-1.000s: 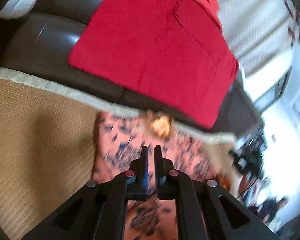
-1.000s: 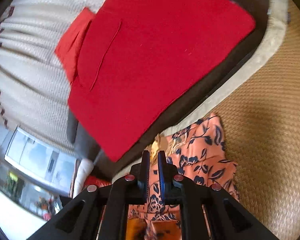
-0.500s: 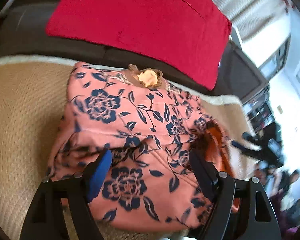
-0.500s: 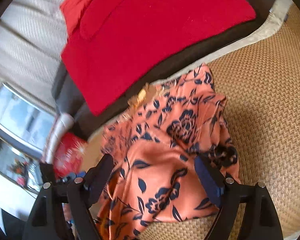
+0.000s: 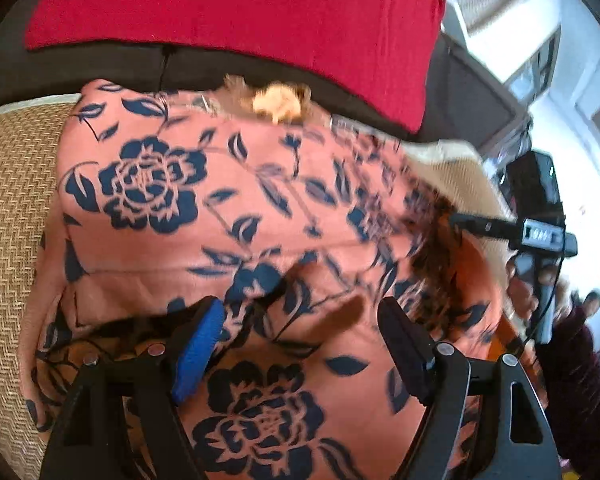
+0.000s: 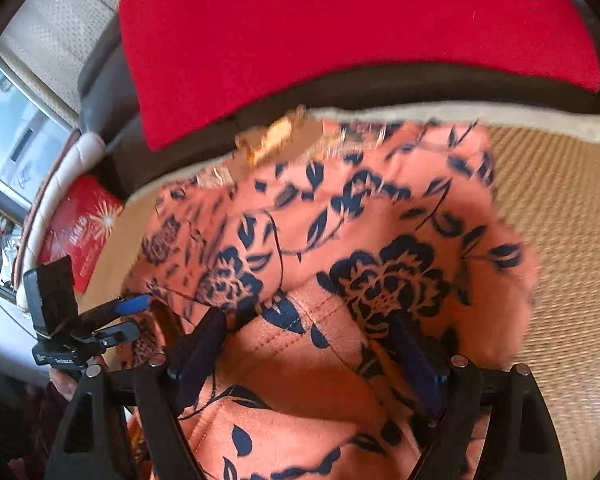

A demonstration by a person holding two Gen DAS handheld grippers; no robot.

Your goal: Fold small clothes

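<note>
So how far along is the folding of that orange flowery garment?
Done: the orange garment with navy flowers lies doubled over on the woven straw mat, with a fold layer showing. In hand: nothing; the left gripper stands open above the cloth, and the right gripper's jaws are closing slightly, pads not pressing. Left: probably another fold or smoothing, since the near edges look rumpled.

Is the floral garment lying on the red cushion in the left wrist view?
No, the floral garment lies on the woven mat, with the red cushion behind it on the dark sofa.
</note>
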